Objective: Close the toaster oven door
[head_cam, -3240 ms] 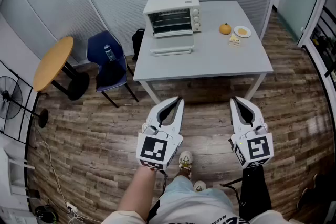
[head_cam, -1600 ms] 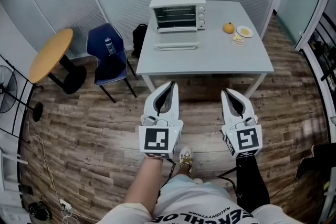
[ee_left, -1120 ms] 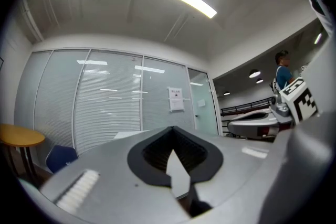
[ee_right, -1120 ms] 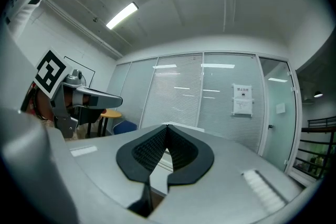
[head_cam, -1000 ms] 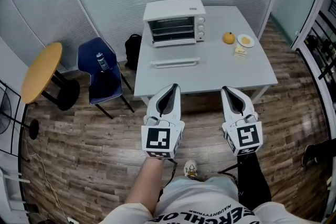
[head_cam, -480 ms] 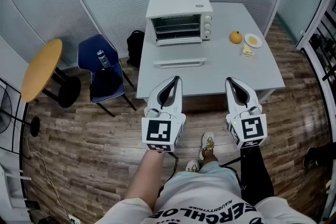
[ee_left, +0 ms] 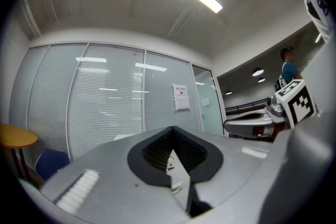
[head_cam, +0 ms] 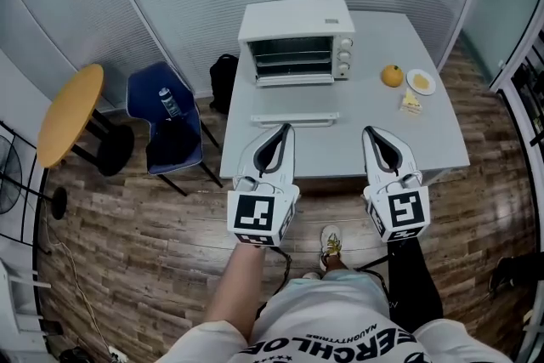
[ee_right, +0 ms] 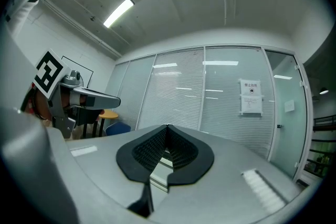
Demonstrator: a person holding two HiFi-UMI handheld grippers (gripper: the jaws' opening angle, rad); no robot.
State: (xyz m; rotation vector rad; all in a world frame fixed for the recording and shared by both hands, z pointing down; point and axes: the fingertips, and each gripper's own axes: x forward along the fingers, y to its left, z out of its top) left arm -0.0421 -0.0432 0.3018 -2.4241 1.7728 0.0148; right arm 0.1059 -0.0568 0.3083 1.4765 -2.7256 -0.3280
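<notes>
A white toaster oven (head_cam: 297, 40) stands at the back of the grey table (head_cam: 357, 140). Its door hangs open, folded down flat toward me, with the white handle bar (head_cam: 295, 120) at its front edge. My left gripper (head_cam: 285, 129) is shut and empty, its tip just in front of that handle, above the table's near edge. Beside it my right gripper (head_cam: 368, 133) is also shut and holds nothing. The two gripper views point upward at the glass wall and ceiling: left gripper (ee_left: 170, 129), right gripper (ee_right: 167, 127), jaws together.
An orange (head_cam: 392, 76), a small plate (head_cam: 420, 82) and a yellow wedge (head_cam: 411, 102) lie on the table's right side. A blue chair (head_cam: 166, 132) with a bottle, a black bag (head_cam: 224, 72) and a round yellow table (head_cam: 70, 115) stand to the left.
The person has stepped up to the table, so oven and table lie closer under the grippers. Both grippers stayed shut, held side by side.
</notes>
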